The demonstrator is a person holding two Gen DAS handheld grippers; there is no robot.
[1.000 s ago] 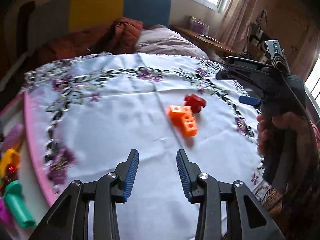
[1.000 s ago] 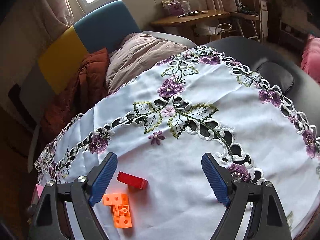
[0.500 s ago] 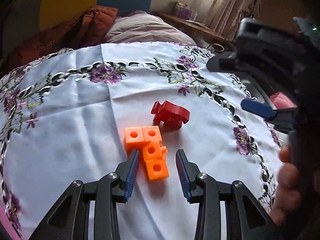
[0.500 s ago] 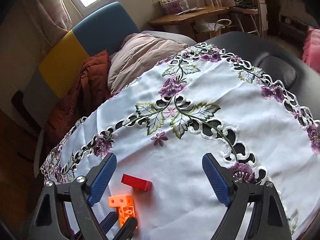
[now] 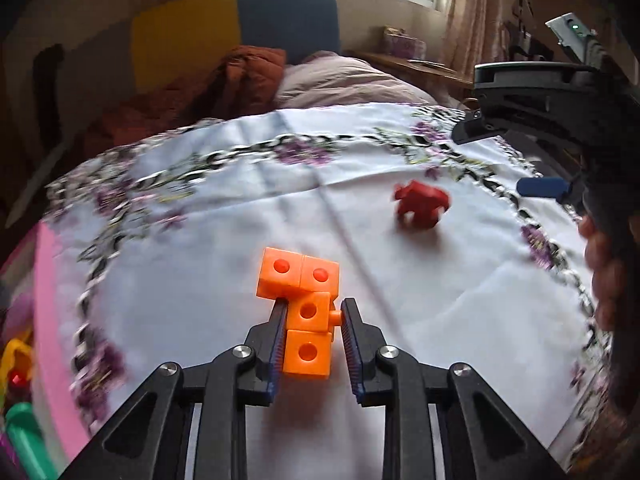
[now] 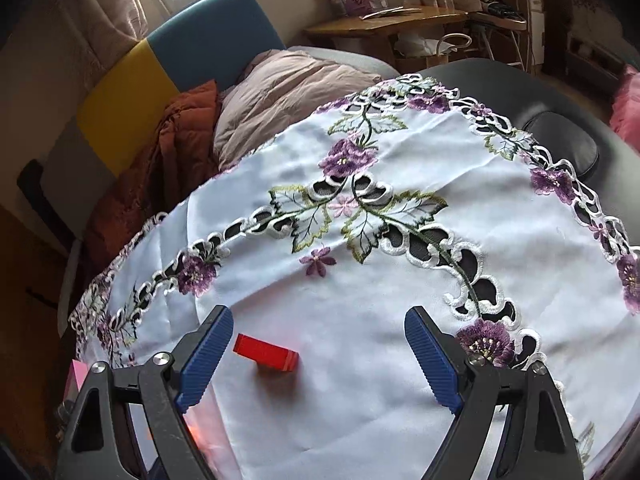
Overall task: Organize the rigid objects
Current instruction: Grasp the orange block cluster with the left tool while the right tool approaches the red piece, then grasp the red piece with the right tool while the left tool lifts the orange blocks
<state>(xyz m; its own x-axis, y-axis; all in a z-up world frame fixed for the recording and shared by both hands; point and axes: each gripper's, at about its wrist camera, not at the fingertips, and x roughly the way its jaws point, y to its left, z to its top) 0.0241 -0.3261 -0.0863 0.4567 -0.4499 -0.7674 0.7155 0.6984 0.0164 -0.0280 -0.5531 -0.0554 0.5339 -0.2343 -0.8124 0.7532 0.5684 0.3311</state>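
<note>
Since a second ago the left tool (image 5: 313,322) has dropped onto the orange block cluster (image 5: 304,312) mid-bench, its jaws just closing to pinch it. Only the right view sharply shows the red brick (image 6: 267,352); the right tool (image 6: 319,356) gapes wide above, empty.

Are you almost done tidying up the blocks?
Not yet, it's only starting. Nothing looks put away so far. In hand: the left tool has just closed on the orange block piece. Still left: the red block lies loose on the white tablecloth, and the right tool hangs open above it, holding nothing. Other toys sit by the table's left edge; I can't tell if that's where blocks go.
</note>
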